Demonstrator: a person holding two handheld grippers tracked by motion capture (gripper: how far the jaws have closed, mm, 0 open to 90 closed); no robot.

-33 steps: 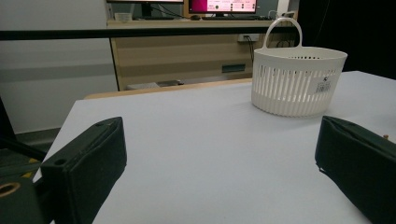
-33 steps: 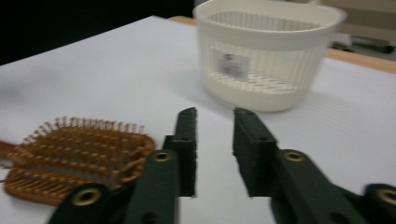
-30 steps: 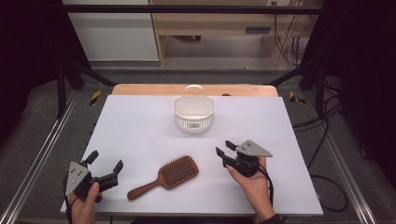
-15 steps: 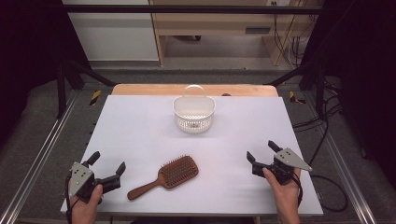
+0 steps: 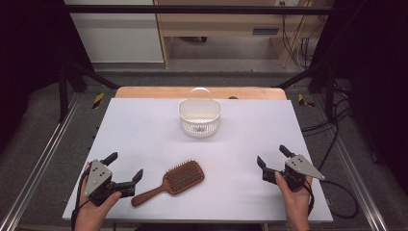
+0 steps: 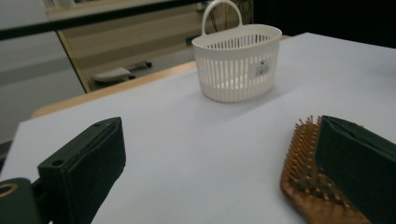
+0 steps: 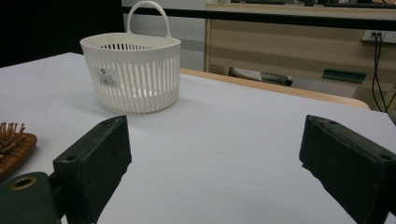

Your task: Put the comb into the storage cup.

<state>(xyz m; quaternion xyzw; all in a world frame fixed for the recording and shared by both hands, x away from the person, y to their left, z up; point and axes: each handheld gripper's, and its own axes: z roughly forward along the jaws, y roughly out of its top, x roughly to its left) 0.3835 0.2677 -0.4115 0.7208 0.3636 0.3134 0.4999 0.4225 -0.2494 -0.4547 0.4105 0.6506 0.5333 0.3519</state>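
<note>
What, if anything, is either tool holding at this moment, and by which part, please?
Nothing is held. The left tool stands open beside the hairbrush, not gripping it, and the right tool is open over bare table.

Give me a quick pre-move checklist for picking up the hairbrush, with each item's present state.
1. Left claw open: ok, jaws apart, nothing between them.
2. Right claw open and empty: ok.
3. Hairbrush reachable: ok, flat on the table, bristles up, just beside the left claw.
4. Handle free to grasp: ok, nothing lies on it.
5. Basket upright: ok.
6. Basket empty: cannot tell for sure; the high view suggests so.
</note>
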